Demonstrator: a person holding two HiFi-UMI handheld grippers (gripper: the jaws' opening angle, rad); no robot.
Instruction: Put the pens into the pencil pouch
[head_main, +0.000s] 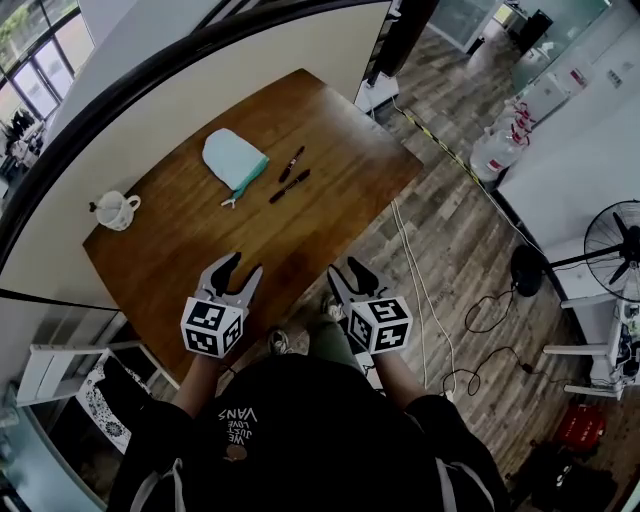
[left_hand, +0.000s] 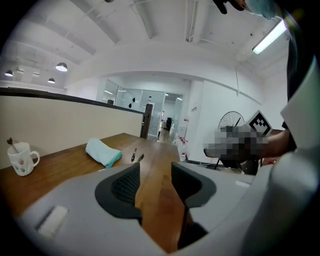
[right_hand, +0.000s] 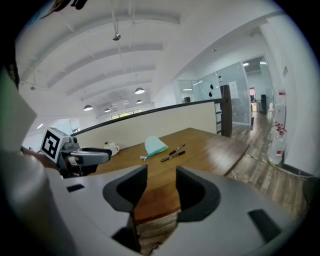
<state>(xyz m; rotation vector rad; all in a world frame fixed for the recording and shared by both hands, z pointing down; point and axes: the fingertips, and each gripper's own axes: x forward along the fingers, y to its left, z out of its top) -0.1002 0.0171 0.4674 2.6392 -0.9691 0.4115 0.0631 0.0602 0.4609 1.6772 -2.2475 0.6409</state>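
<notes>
Well, grippers: left gripper (head_main: 243, 266), right gripper (head_main: 345, 268), jaws apart, empty.
black pens (head_main: 289, 186): beside teal fabric pouch (head_main: 233, 158), could roll if nudged.

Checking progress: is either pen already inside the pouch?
No, both pens lie on the table beside the pouch.

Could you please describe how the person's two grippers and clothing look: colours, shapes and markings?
The left gripper and the right gripper look alike: light grey bodies with two tapered jaws bearing black pads. Each carries a white cube with black square markers. No cables show. The person wears a black top with white lettering.
</notes>
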